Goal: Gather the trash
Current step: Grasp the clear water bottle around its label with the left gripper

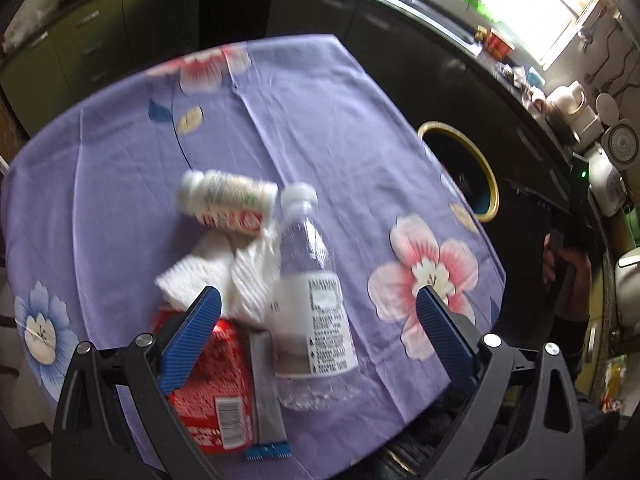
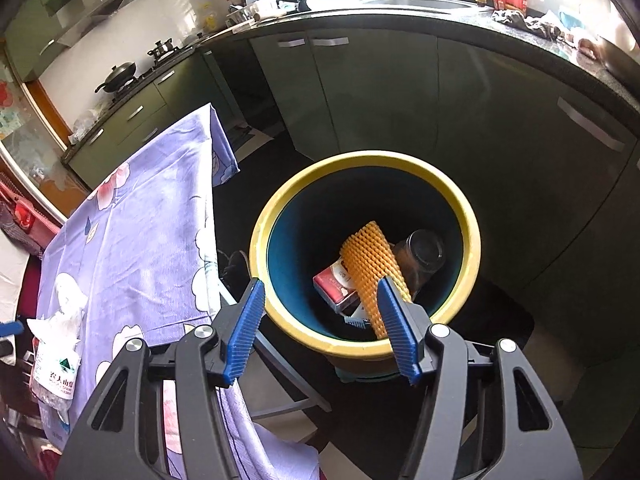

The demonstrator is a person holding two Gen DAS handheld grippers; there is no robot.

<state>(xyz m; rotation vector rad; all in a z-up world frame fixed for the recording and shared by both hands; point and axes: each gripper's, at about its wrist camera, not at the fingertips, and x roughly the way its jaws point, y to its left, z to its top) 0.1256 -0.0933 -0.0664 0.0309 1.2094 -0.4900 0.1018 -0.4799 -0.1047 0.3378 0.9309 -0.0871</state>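
Observation:
In the left wrist view my left gripper (image 1: 316, 312) is open above a trash pile on the purple flowered tablecloth (image 1: 320, 120). Between its fingers lies a clear water bottle (image 1: 312, 300). Beside it lie white crumpled paper (image 1: 224, 276), a white yogurt bottle (image 1: 228, 202), a red crushed can (image 1: 212, 384) and a grey tube (image 1: 266, 392). In the right wrist view my right gripper (image 2: 320, 308) is open and empty above the yellow-rimmed bin (image 2: 468, 236), which holds an orange foam net (image 2: 370, 268), a red box (image 2: 334, 284) and a glass jar (image 2: 424, 252).
The bin (image 1: 492, 184) stands on the floor off the table's right edge. Dark green kitchen cabinets (image 2: 380, 92) and a cluttered counter curve behind it. The water bottle (image 2: 56, 372) and paper (image 2: 64, 316) show at the table's near end in the right wrist view.

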